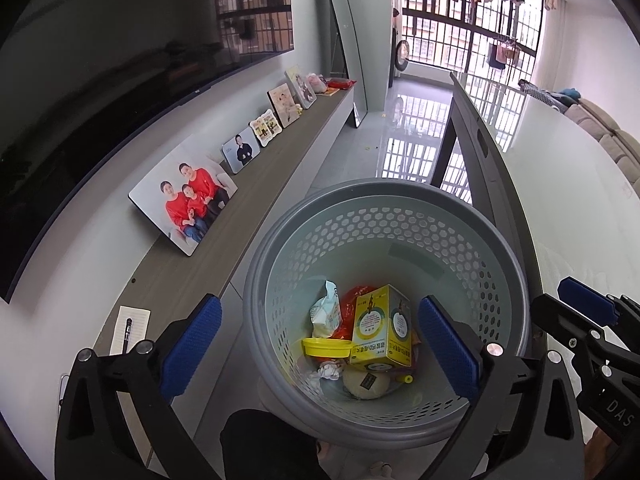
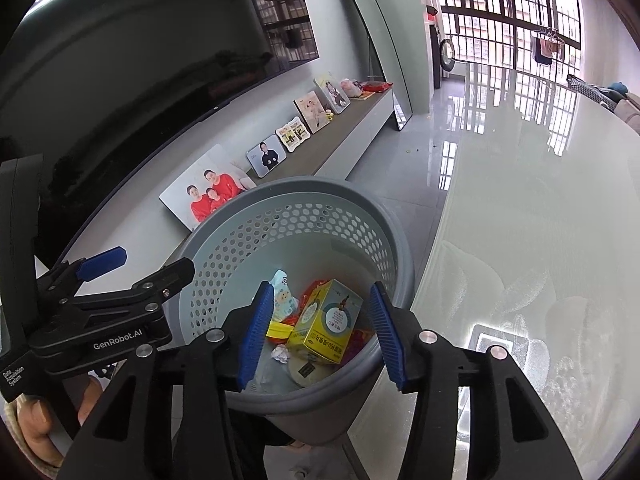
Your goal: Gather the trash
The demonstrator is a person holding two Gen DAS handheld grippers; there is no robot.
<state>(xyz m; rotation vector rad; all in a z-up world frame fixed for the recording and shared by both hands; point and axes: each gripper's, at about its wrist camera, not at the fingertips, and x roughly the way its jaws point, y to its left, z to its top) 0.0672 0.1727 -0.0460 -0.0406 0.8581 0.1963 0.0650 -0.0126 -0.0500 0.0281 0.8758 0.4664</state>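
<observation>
A grey perforated waste basket [image 1: 384,200] stands on the floor beside the table; it also shows in the right wrist view [image 2: 304,188]. Inside lie a yellow carton [image 1: 380,330] [image 2: 326,328], a yellow lid [image 1: 326,347], a white wrapper [image 1: 326,312], red packaging [image 1: 352,300], crumpled paper [image 1: 330,370] and a round beige item [image 1: 366,384]. My left gripper [image 1: 320,350] is open and empty, held over the basket. My right gripper [image 2: 320,330] is open and empty above the basket, over the carton. The right gripper's fingers [image 1: 588,304] show at the left view's right edge.
A long wooden TV shelf [image 1: 240,224] on the left holds several photo frames [image 1: 182,200], a notepad with a pen [image 1: 130,330], and a large TV [image 1: 120,80] above. A glossy white table [image 2: 540,240] lies right of the basket. A tall mirror [image 1: 348,40] leans against the far wall.
</observation>
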